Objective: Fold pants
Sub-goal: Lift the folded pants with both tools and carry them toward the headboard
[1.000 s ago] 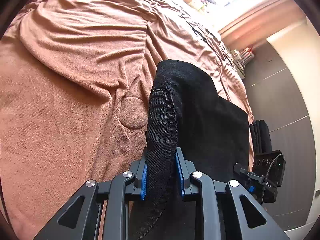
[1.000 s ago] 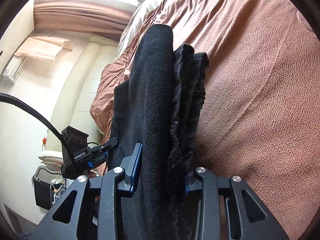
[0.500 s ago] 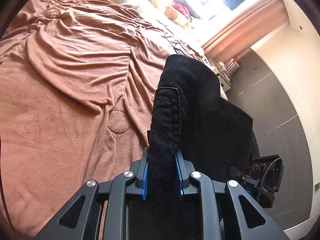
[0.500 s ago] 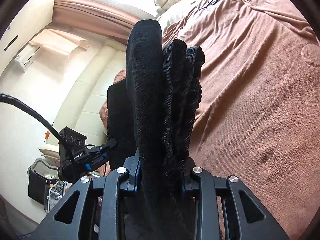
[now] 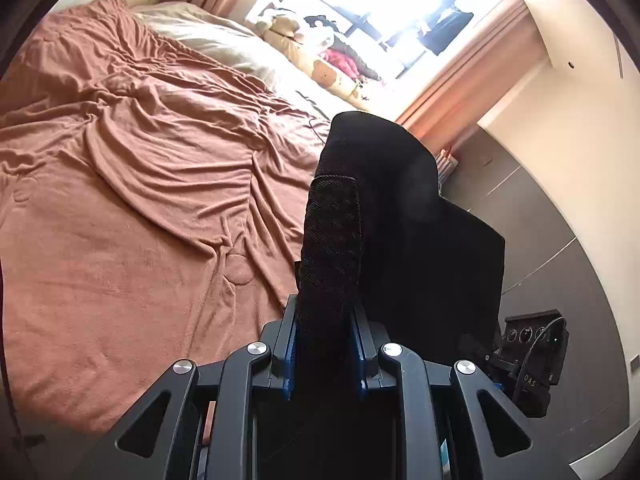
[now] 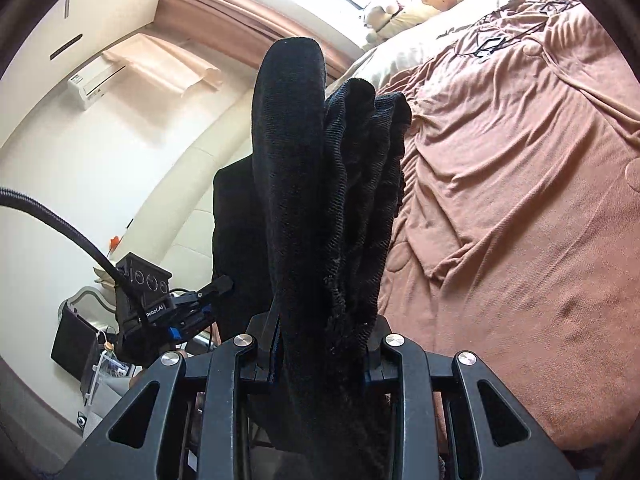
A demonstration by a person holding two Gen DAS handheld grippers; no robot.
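Holding black pants (image 5: 400,216) up off the bed (image 5: 132,216), both ends pinched. Looking like dark denim with a visible twill weave, bunched thick. In the left wrist view, a stitched band edge sticking up between the blue pads (image 5: 289,364) of the left gripper (image 5: 325,344), jaws narrow and clamping on that fabric, with the rest of the cloth hanging as a wide flat panel off to the right. In the right wrist view, the right gripper (image 6: 320,344) squeezing a fatter bundle: one smooth rounded fold on the left and several crinkled layers with a frayed edge on the right, jaws narrow and pressing on it too.

Getting different stuff from each camera. Left view catching the window (image 5: 372,12) with stuffed toys (image 5: 304,32) sitting on the far side of the bed, a cream pillow (image 5: 216,40), dark floor tiles (image 5: 560,240) on the right, plus the other gripper's camera box (image 5: 532,356) peeking out at the lower right. Right view showing an air conditioner (image 6: 94,80) on the wall, a cream padded headboard (image 6: 192,184), the left gripper (image 6: 176,308) with its black cable (image 6: 60,224), and a cable lying on the far part of the brown blanket (image 6: 520,160).

Containers: something like a dark bin (image 6: 74,340) sitting at the lower left in the right view, contents too small to make out.
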